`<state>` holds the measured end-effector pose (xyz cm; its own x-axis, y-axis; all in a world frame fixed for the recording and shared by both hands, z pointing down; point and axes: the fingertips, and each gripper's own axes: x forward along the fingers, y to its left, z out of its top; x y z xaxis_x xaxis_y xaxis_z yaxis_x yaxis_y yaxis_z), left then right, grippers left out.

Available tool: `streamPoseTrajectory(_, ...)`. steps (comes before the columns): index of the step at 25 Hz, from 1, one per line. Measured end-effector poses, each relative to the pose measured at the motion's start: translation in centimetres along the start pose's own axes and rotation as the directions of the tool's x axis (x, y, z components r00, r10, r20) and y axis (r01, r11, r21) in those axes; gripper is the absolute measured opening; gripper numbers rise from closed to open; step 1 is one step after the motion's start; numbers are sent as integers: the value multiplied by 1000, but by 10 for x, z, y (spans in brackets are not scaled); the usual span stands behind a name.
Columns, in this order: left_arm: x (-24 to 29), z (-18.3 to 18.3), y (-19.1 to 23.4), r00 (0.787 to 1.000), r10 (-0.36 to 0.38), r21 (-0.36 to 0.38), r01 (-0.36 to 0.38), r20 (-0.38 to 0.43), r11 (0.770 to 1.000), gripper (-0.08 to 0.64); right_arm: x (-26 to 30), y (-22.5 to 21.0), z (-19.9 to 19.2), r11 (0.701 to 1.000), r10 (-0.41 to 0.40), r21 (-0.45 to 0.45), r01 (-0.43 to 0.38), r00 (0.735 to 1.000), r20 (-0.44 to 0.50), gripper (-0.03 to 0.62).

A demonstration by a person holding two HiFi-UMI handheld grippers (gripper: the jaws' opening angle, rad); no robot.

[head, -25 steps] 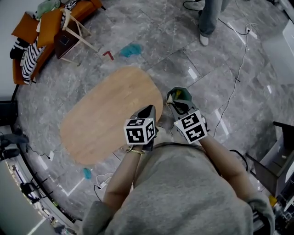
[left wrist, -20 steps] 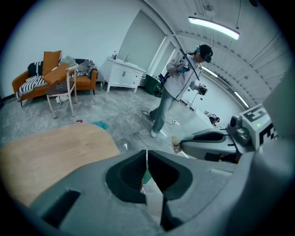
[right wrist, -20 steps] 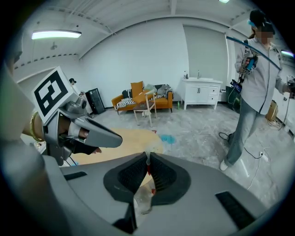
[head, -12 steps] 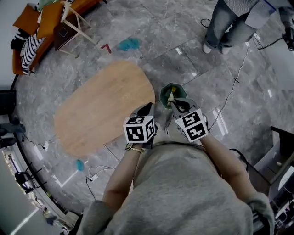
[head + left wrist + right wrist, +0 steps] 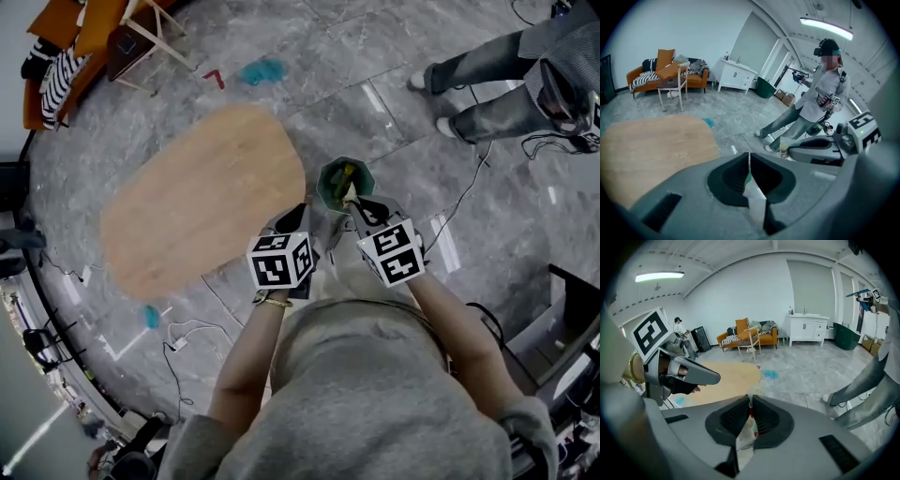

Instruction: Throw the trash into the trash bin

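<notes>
**Green bag held open between two claws above a grey floor**

The grey marble floor (image 5: 394, 112) fills the head view, and the oval wooden counter (image 5: 197, 197) lies left of the hands. A bystander (image 5: 497, 84) in jeans stands at the upper right. The green bag (image 5: 343, 184) hangs in the air just right of the counter's edge. Its mouth gapes upward, dark inside, with yellowish scraps showing. The left claw (image 5: 304, 216) and the right claw (image 5: 356, 202) each meet its rim from the near side.

Only the head view shows that open mouth. Each gripper view shows its jaws closed tight on a thin edge of film. The film is green and white in the left, crinkled whitish with a red fleck in the right (the rest of the bag sits hidden behind the jaws). The gripper views add a white cabinet (image 5: 736, 77) with a dark green bin (image 5: 764, 88) just beside it, well apart from the bag. The head view shows neither.

An orange sofa (image 5: 637, 76) and a wooden chair (image 5: 672, 89) stand beyond the counter. A teal scrap (image 5: 261, 70) and a small red piece (image 5: 217, 79) lie on the floor nearby.
</notes>
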<state>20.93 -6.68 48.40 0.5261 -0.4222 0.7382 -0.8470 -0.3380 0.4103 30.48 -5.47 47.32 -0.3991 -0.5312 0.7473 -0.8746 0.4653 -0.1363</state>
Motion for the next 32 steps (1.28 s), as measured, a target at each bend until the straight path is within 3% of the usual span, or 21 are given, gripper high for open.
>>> streamPoseTrajectory(12, 22, -17, 14, 999, 47, -59, -47, -15, 997, 11, 25, -22, -36, 999, -8, 40, 10, 998, -63, 21)
streamPoseTrajectory(32, 78, -54, 41, 999, 15, -61, -17, -42, 998, 11, 94, -30, -98, 993, -31, 110, 45, 992, -125, 21)
